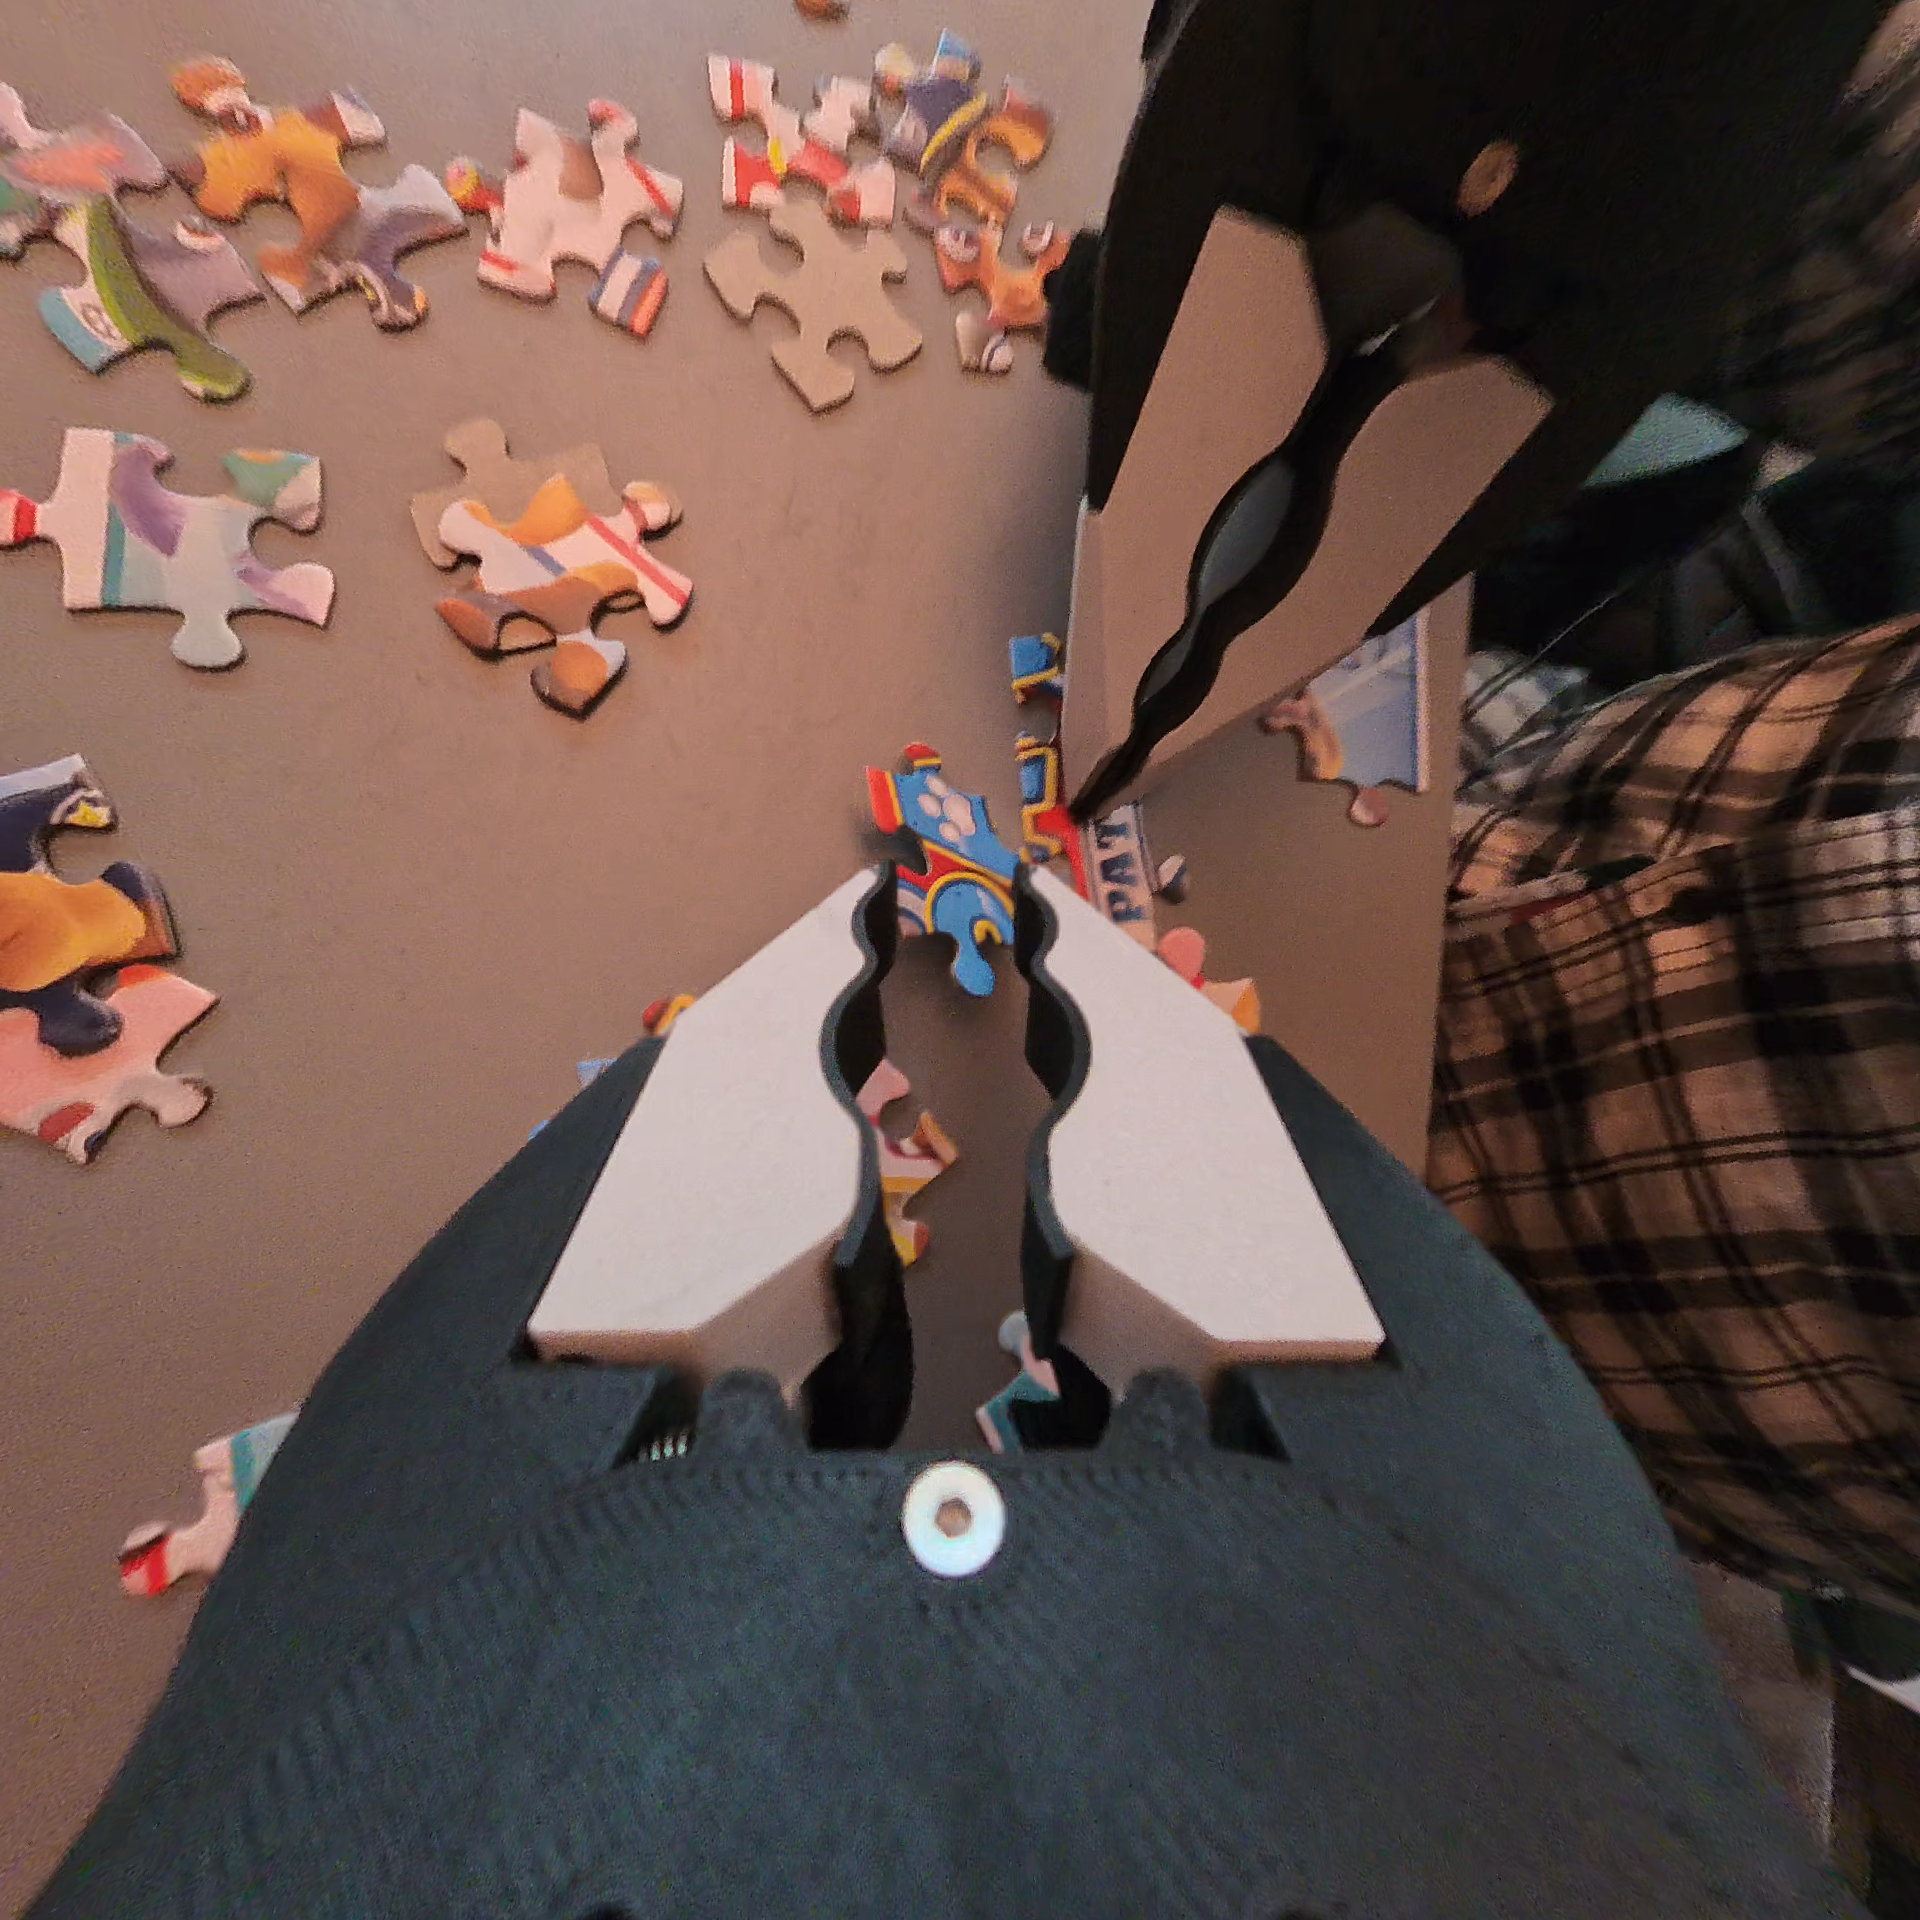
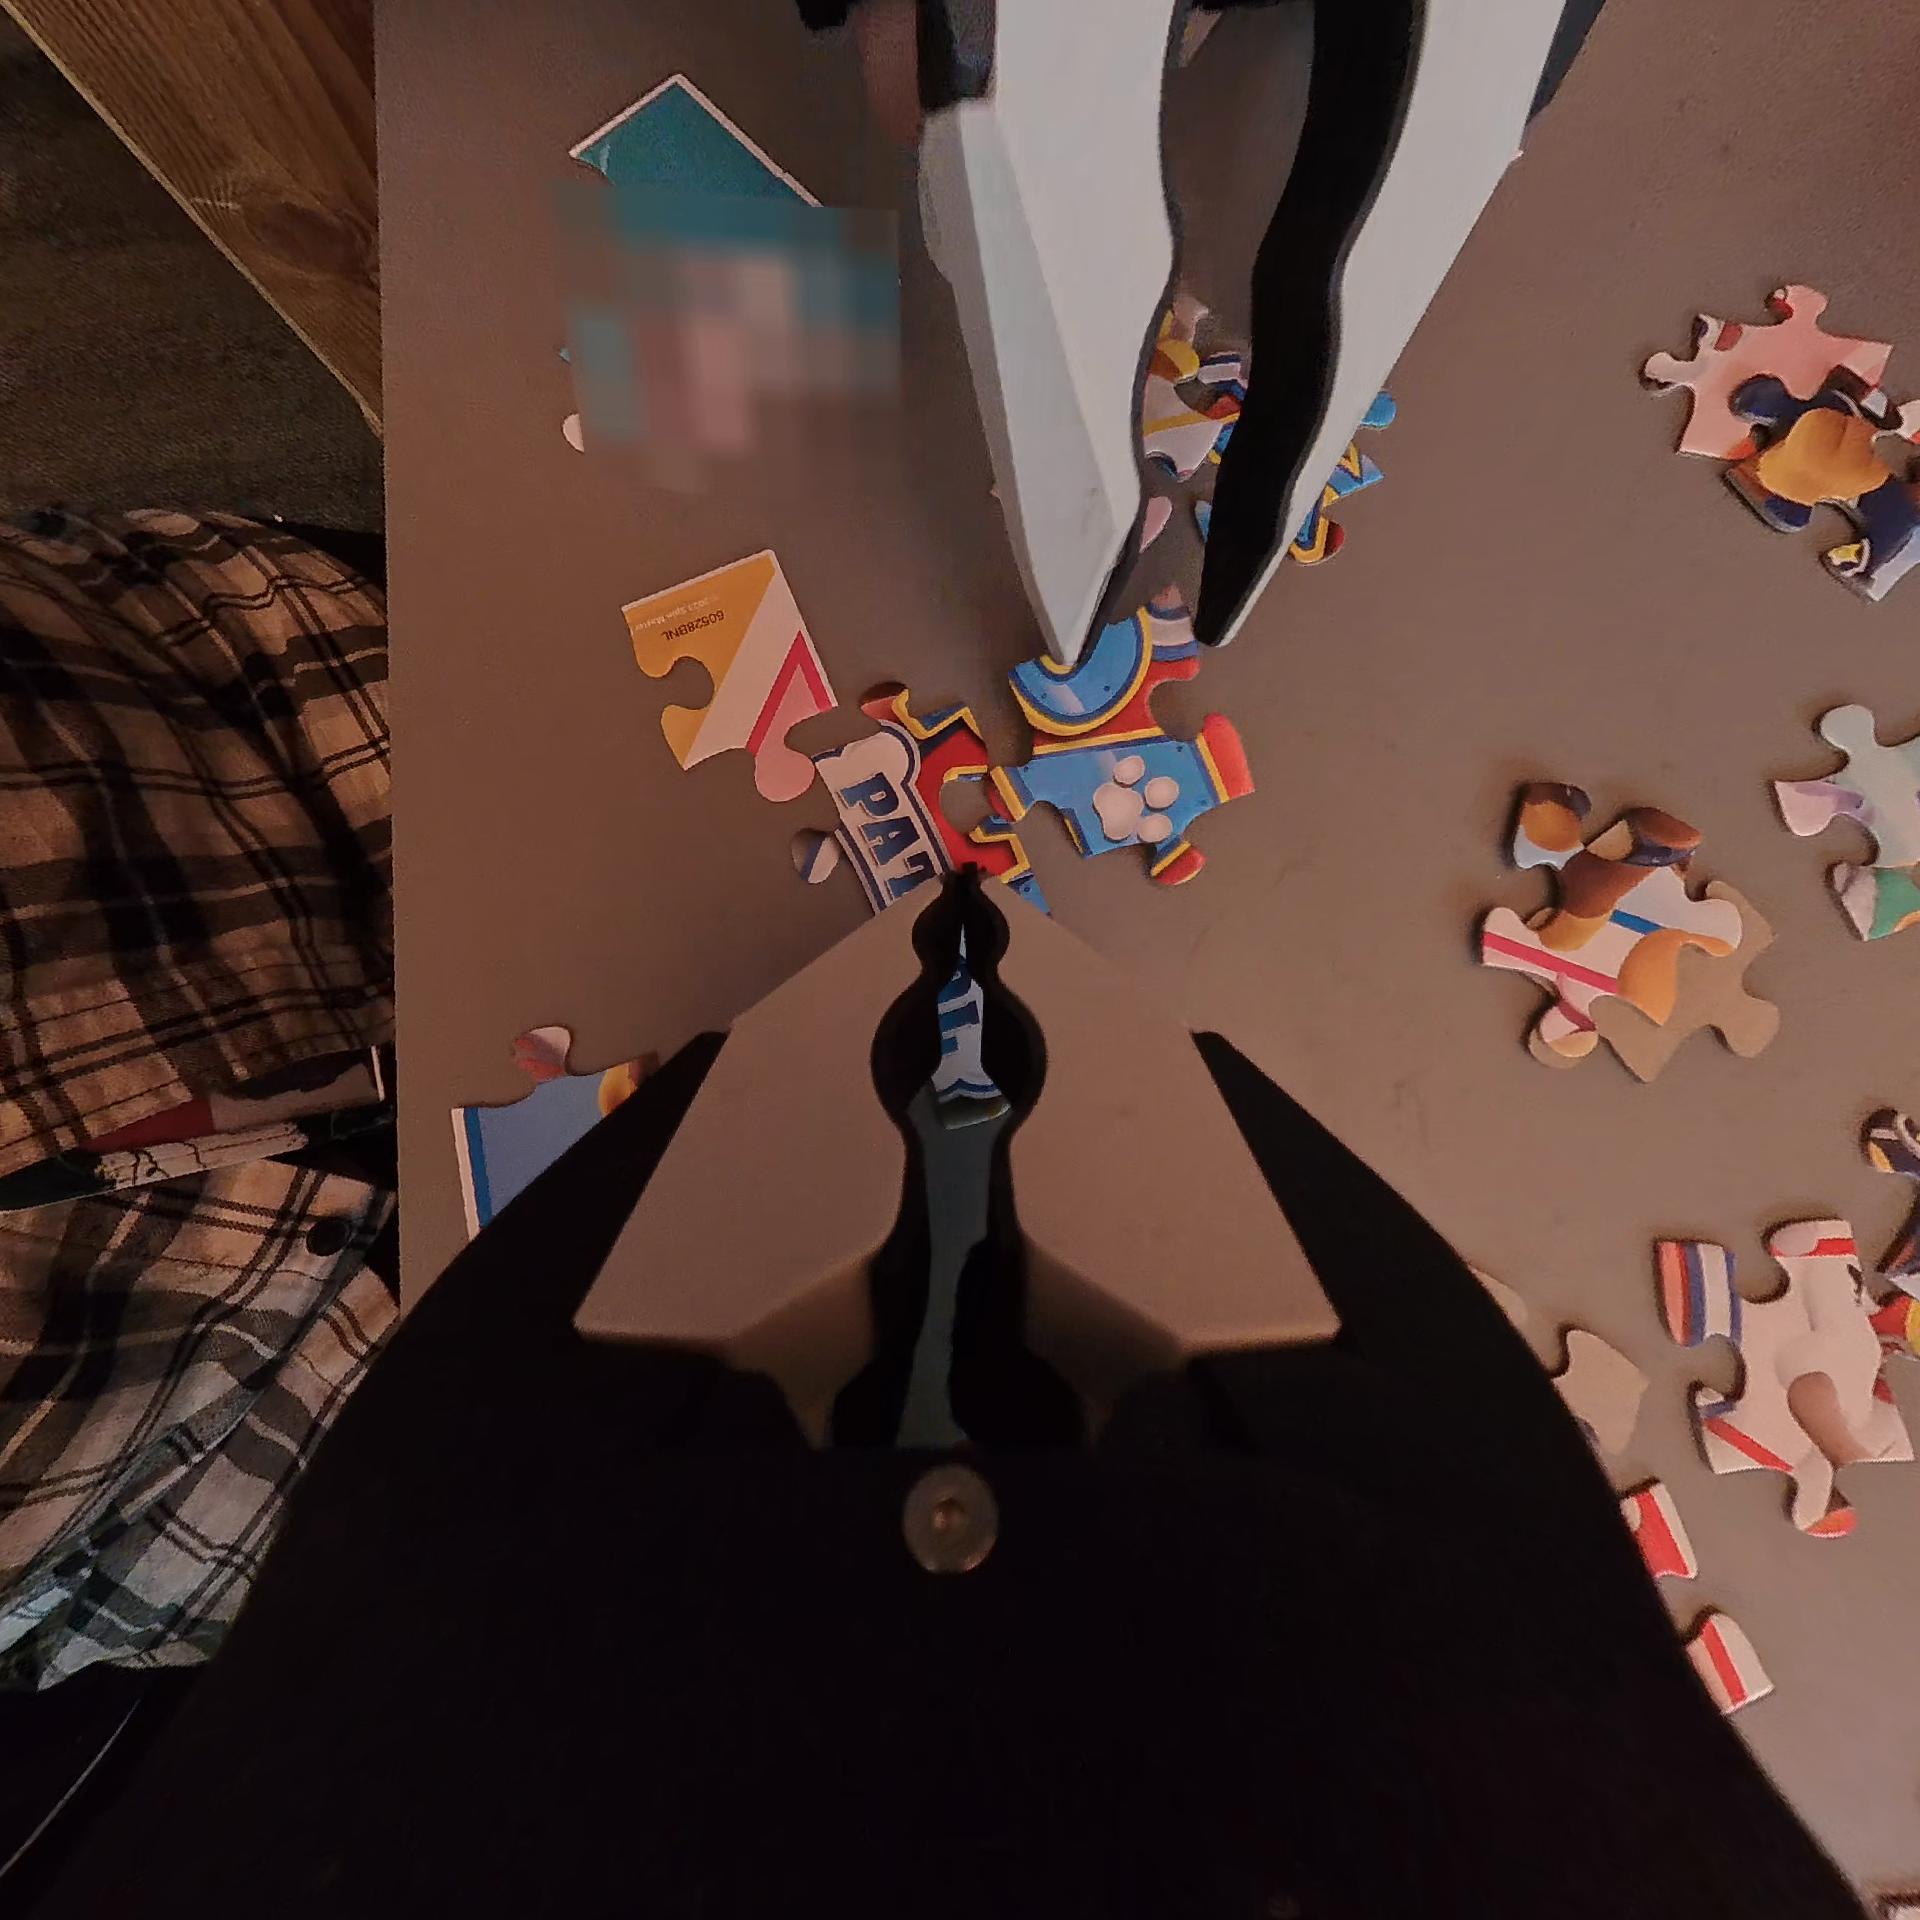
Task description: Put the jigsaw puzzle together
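The jigsaw pieces lie loose on a grey-brown table (image 2: pixel 1351 1039). My right gripper (image 2: pixel 966 878) is shut on a red piece with a white and blue banner (image 2: pixel 883 821), which shows between its fingers. In the left wrist view the right gripper (image 1: pixel 1081 805) comes down from the upper right onto that piece (image 1: pixel 1122 873). A blue piece with a white paw print (image 2: pixel 1127 790) lies flat just right of the banner piece, almost touching it. My left gripper (image 1: pixel 951 878) is open, its tips straddling the end of the blue piece (image 1: pixel 951 831). The left gripper also shows from above (image 2: pixel 1143 634).
A yellow, white and red corner piece (image 2: pixel 738 665) lies left of the banner piece, and a blue edge piece (image 2: pixel 530 1143) sits near the table's left edge (image 2: pixel 387 727). Several loose pieces (image 1: pixel 561 561) (image 2: pixel 1621 935) are scattered about. A person's plaid clothing (image 2: pixel 156 831) is beside the table. Left tips to right tips: about 5 cm.
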### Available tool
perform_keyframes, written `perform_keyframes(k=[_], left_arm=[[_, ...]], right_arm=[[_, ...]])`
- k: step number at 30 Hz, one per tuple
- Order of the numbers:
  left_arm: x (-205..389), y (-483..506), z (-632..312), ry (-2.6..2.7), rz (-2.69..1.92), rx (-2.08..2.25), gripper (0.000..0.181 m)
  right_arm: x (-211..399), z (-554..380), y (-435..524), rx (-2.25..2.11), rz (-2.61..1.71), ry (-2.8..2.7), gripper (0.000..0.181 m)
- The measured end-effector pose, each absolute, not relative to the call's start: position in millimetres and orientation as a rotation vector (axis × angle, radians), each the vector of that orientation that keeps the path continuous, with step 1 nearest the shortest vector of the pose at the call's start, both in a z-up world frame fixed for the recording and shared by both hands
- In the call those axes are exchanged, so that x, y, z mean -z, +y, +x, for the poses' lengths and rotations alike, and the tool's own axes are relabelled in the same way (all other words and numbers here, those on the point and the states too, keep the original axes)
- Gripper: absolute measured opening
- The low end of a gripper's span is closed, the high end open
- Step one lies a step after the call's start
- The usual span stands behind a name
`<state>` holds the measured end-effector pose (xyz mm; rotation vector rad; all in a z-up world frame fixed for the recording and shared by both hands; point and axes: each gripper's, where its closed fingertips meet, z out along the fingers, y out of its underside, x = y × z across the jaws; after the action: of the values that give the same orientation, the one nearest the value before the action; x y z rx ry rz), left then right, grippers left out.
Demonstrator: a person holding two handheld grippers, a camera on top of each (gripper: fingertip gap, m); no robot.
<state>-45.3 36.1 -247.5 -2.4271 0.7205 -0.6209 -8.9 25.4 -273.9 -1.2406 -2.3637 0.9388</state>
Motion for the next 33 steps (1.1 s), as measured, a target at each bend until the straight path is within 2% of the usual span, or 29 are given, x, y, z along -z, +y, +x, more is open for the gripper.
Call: perform_keyframes(k=[2,9,13,18,20,27,33], left_arm=[[239.2,32.2,-35.7,0.706,-2.379,0.746,0.006],[251.3,24.9,-30.4,0.633,-2.39,0.804,0.02],[262.1,19.9,-36.3,0.65,-2.457,0.653,0.029],[270.3,18.4,-32.2,0.68,-2.505,0.51,0.03],[272.7,20.1,-37.7,0.725,-2.509,0.413,0.019],[275.3,21.7,-44.7,1.023,-2.49,0.267,0.005],[276.2,29.1,-46.9,1.206,-2.457,0.157,0.002]], right_arm=[[273.8,-9.0,25.3,-0.943,-1.241,-2.361,0.0],[273.6,-9.0,25.6,-0.945,-1.24,-2.351,0.0],[273.6,-9.0,25.7,-0.947,-1.238,-2.352,0.0],[273.5,-9.0,25.7,-0.947,-1.24,-2.347,0.0],[273.5,-8.9,25.9,-0.943,-1.239,-2.346,0.0],[273.4,-8.8,25.9,-0.908,-1.231,-2.356,0.0],[273.4,-8.8,25.9,-0.914,-1.233,-2.349,0.0]])
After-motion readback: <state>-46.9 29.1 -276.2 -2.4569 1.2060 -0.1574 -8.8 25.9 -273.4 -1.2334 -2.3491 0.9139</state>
